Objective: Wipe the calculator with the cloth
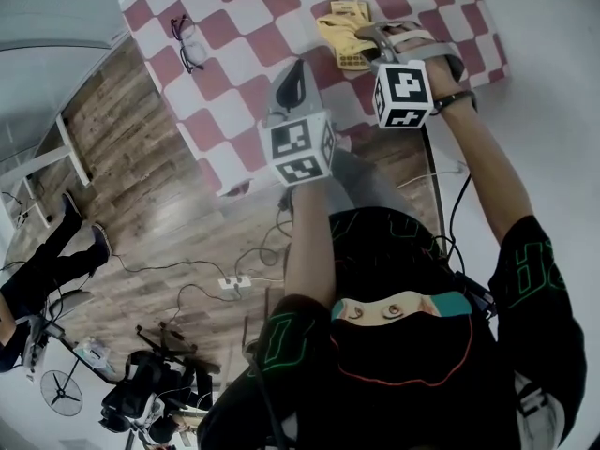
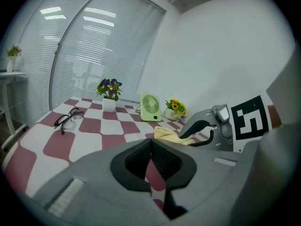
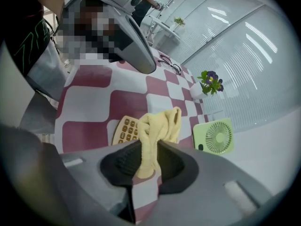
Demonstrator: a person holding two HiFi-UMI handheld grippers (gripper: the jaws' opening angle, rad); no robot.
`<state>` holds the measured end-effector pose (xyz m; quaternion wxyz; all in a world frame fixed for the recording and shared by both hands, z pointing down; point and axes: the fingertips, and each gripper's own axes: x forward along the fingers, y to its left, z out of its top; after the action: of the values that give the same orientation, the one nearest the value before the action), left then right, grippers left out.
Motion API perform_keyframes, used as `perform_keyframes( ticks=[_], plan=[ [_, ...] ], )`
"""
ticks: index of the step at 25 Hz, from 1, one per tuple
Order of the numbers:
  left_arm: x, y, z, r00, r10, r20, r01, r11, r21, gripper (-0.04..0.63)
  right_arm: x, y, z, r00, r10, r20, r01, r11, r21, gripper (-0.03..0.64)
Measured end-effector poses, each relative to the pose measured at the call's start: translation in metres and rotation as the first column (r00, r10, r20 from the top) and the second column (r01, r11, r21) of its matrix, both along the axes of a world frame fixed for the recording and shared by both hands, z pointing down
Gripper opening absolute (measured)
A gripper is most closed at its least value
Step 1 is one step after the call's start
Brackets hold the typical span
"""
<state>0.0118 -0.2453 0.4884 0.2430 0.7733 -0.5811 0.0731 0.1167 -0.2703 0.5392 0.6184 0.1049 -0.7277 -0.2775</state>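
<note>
On the red-and-white checked table lies a yellowish calculator, also in the head view. A yellow cloth is bunched over the calculator's far side, and my right gripper is shut on the cloth's near end. In the head view the right gripper reaches over the cloth. My left gripper is shut with nothing in it and hovers above the table, left of the calculator. In the left gripper view, the cloth shows under the right gripper.
Black glasses lie toward the table's left side. A green fan, a pot of purple flowers and a small pot of yellow flowers stand along the far edge. Cables and a power strip lie on the wooden floor.
</note>
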Motion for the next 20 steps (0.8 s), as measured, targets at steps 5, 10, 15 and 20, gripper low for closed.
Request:
perform_keyframes(
  ticks=[5, 10, 15, 20],
  plan=[
    [-0.001, 0.014, -0.006, 0.999, -0.04, 0.003, 0.04, 0.999, 0.017, 0.01, 0.0, 0.019, -0.001, 1.0, -0.024, -0.012, 0.024, 1.0, -0.008, 0.097],
    [-0.003, 0.026, -0.011, 0.998, -0.062, 0.01, 0.062, 0.998, 0.031, 0.01, 0.0, 0.042, 0.004, 0.998, -0.056, -0.023, 0.055, 0.998, -0.026, 0.095],
    [-0.008, 0.034, -0.013, 0.996, -0.084, 0.017, 0.083, 0.996, 0.036, 0.009, -0.004, 0.056, 0.004, 0.998, -0.065, -0.008, 0.065, 0.997, -0.041, 0.095],
    [-0.009, 0.038, -0.031, 0.996, -0.086, 0.031, 0.084, 0.994, 0.072, 0.01, -0.004, 0.073, 0.001, 0.998, -0.025, 0.05, 0.031, 0.993, -0.117, 0.095]
  ],
)
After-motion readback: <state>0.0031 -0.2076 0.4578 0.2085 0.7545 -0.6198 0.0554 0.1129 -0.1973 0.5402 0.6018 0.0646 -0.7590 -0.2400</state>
